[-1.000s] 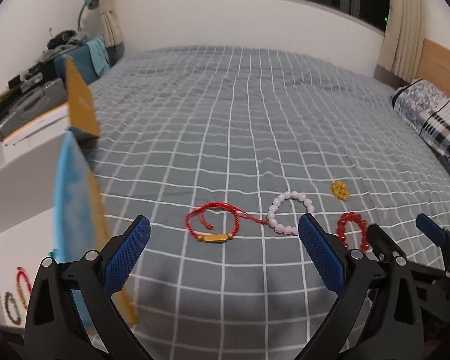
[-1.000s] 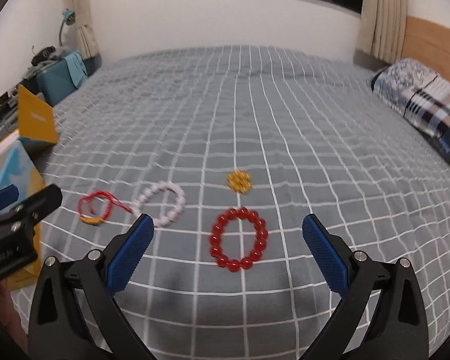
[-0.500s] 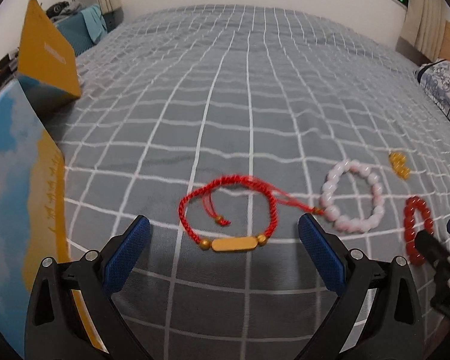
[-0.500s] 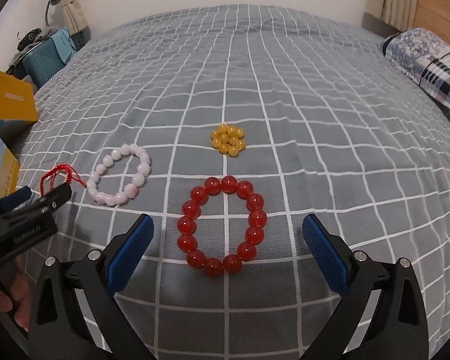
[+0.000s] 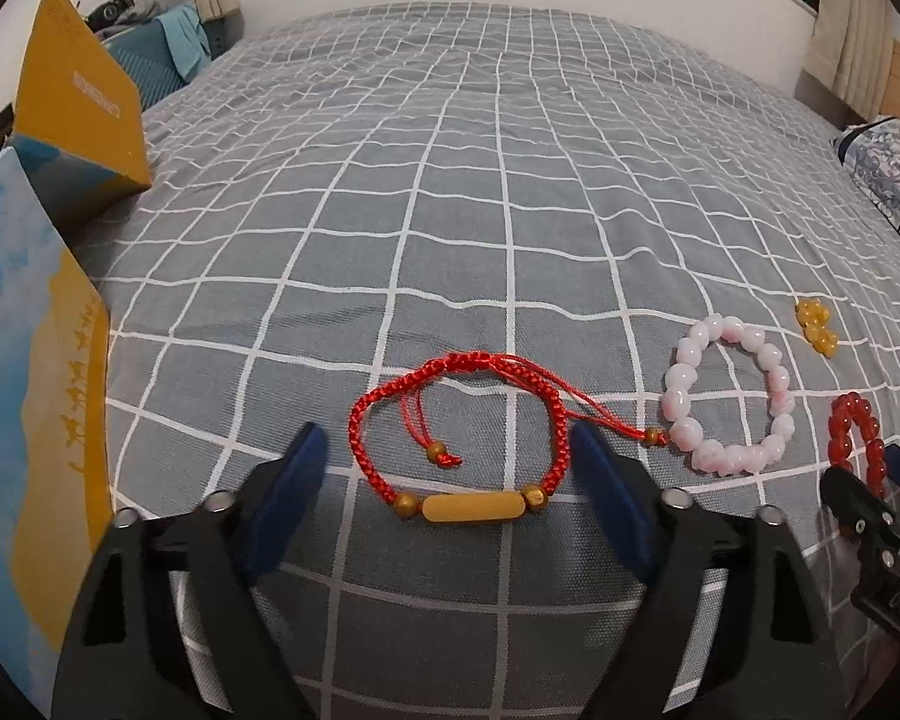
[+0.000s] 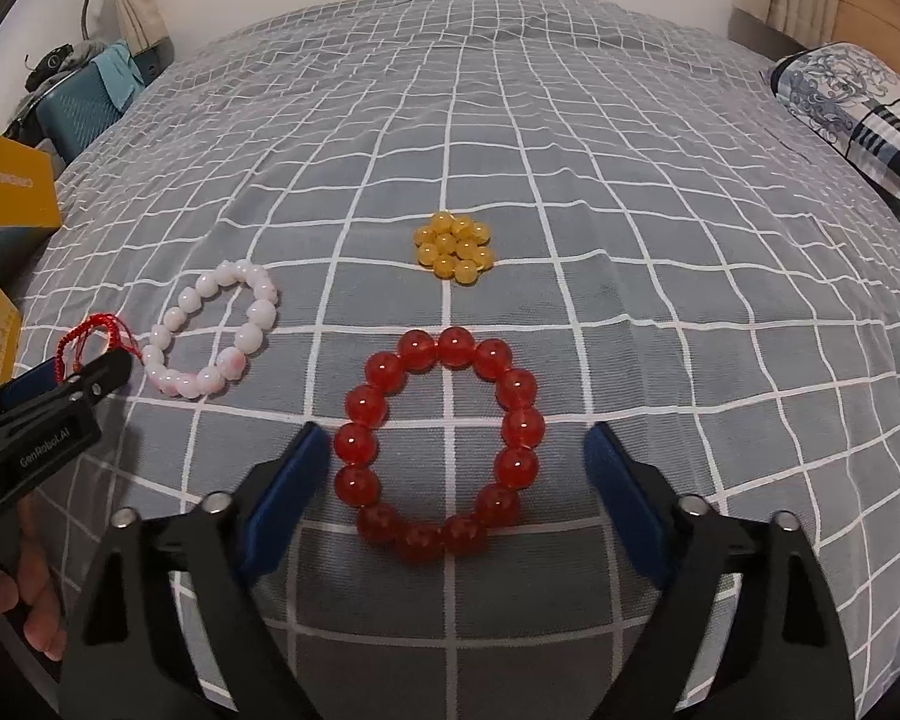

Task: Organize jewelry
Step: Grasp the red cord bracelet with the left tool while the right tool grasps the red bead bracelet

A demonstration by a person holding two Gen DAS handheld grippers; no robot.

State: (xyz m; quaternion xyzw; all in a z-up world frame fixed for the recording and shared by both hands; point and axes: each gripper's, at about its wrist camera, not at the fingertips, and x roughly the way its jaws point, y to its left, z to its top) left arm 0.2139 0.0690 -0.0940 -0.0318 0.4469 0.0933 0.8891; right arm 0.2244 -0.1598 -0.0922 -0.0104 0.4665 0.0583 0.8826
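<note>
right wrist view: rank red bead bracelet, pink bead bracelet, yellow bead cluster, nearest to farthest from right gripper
1. red bead bracelet, lying between the right gripper fingers.
2. pink bead bracelet, off to the left.
3. yellow bead cluster, straight ahead, farthest up the bed.

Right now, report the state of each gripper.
Left gripper: open, jaws just been closing either side of the red cord bracelet, not gripping.
Right gripper: open, jaws closing around the red bead bracelet, not gripping.
</note>
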